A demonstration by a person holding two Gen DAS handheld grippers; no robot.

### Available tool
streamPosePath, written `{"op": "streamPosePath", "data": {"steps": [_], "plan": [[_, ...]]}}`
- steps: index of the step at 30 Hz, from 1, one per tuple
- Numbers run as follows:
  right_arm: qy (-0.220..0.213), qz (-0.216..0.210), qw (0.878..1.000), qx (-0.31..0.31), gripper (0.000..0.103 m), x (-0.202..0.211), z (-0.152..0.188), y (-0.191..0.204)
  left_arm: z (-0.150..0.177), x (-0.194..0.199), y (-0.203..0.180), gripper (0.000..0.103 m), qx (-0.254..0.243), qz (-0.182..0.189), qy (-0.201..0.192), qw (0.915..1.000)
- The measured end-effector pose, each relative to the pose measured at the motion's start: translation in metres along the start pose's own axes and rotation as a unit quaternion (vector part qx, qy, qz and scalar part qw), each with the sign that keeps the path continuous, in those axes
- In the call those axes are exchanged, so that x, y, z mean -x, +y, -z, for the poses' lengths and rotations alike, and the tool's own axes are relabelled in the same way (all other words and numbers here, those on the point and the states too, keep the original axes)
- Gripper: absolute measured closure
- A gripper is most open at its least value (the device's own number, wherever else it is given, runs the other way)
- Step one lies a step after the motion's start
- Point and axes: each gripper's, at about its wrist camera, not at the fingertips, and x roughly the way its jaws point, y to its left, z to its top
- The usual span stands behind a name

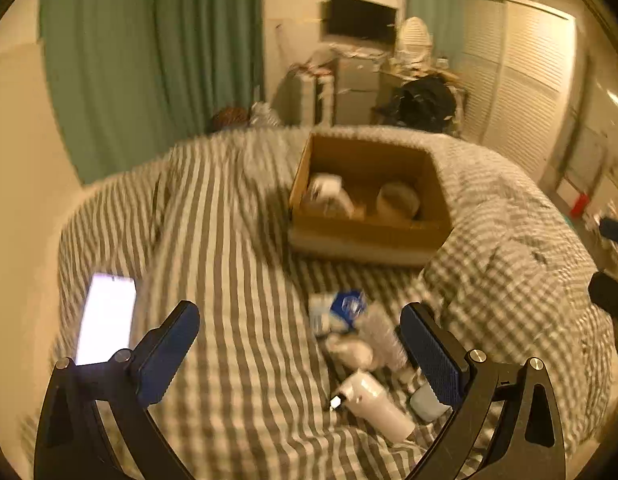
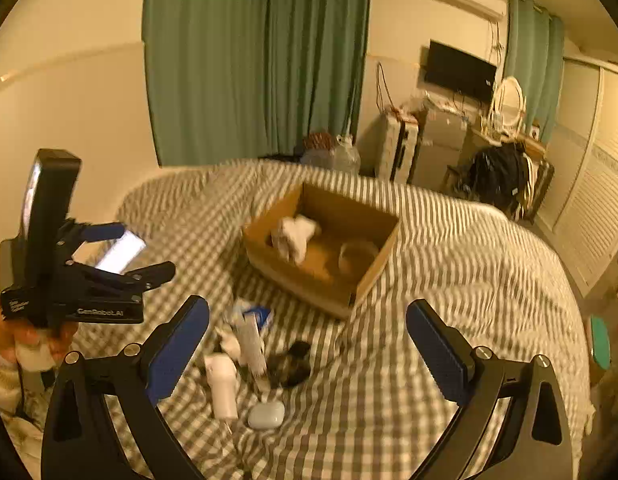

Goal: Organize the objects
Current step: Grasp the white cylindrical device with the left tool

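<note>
An open cardboard box point(image 1: 429, 236) point(image 2: 373, 276) sits on the checked bedspread, holding a white crumpled item point(image 2: 295, 236) and a round pale container point(image 2: 357, 254). A small pile lies in front of it: a blue-and-white packet point(image 1: 341, 310) point(image 2: 257, 316), a white bottle point(image 1: 373, 400) point(image 2: 221, 384), a grey tube point(image 2: 251, 344), a dark fuzzy item point(image 2: 291, 364) and a white earbud case point(image 2: 267, 414). My left gripper point(image 1: 301, 352) is open above the bed, the pile by its right finger. My right gripper point(image 2: 309, 346) is open over the pile. The left gripper also shows in the right wrist view point(image 2: 121, 252).
A lit phone point(image 1: 107, 316) point(image 2: 123, 254) lies on the bed at the left. Green curtains point(image 2: 257, 60), a wall and cluttered furniture with a black monitor point(image 2: 459, 70) stand beyond the bed. Louvred closet doors point(image 1: 521, 92) are at the right.
</note>
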Motion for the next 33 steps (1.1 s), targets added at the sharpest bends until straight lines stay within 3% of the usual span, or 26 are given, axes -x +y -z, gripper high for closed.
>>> {"op": "streamPosePath", "data": {"steps": [3, 10, 16, 24, 27, 33], "plan": [[0.026, 0.005, 1.000, -0.003, 0.004, -0.030, 0.029, 0.002, 0.033, -0.023, -0.007, 0.000, 0.010, 0.004, 0.024, 0.9996], [0.095, -0.015, 0.995, -0.010, 0.004, -0.079, 0.087, -0.003, 0.084, -0.056, -0.044, 0.000, -0.031, 0.010, 0.089, 0.9955], [0.119, -0.002, 0.993, -0.003, 0.004, -0.096, 0.111, -0.003, 0.094, -0.074, -0.061, 0.000, -0.048, 0.027, 0.117, 0.9916], [0.122, 0.004, 0.992, 0.008, 0.004, -0.102, 0.116, 0.002, 0.100, -0.109, -0.070, 0.001, -0.069, 0.021, 0.152, 0.9858], [0.125, 0.007, 0.992, 0.011, 0.004, -0.105, 0.118, 0.004, 0.105, -0.114, -0.071, 0.013, -0.075, 0.015, 0.159, 0.9843], [0.111, 0.010, 0.994, 0.010, 0.004, -0.101, 0.117, 0.004, 0.102, -0.086, -0.054, 0.031, -0.041, 0.045, 0.135, 0.9890]]}}
